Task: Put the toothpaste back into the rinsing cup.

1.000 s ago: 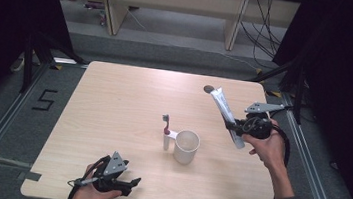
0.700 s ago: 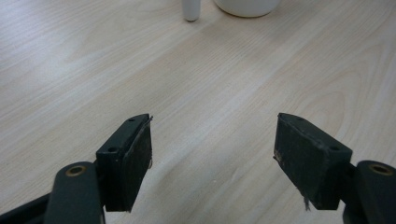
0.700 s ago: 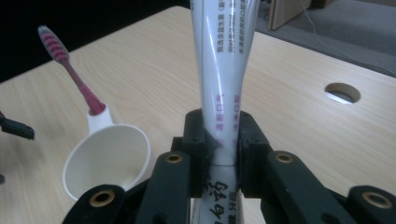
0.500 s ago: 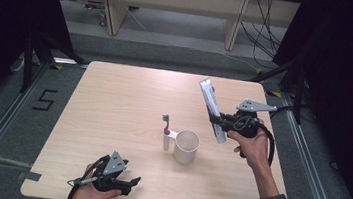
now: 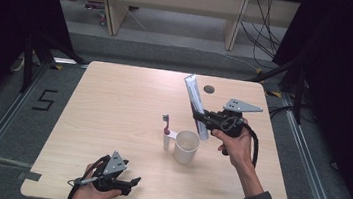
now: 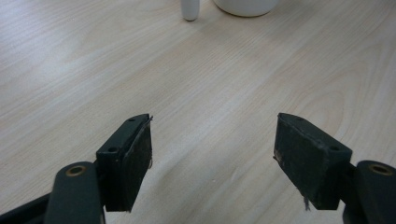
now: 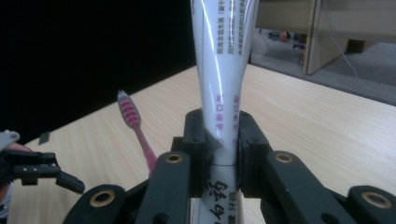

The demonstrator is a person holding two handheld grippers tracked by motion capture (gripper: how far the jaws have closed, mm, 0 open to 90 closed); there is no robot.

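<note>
white toothpaste tube (image 7: 218,70), pink lettering, upright

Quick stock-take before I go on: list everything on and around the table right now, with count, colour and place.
toothpaste tube: 1, white with red print, clamped in the right gripper, held tilted in the air above the mug's right side
mug: 1, white, near the table's middle
toothbrush: 1, pink, upright in a small white holder just left of the mug
table: 1, light wood, with a dark round hole at the far edge
floor mark 5: 1, black, left of the table
right gripper: 1, black, shut on the tube, right of the mug
left gripper: 1, black, jaws wide apart with nothing between, low at the table's near left edge
hands: 2, one on each gripper
</note>
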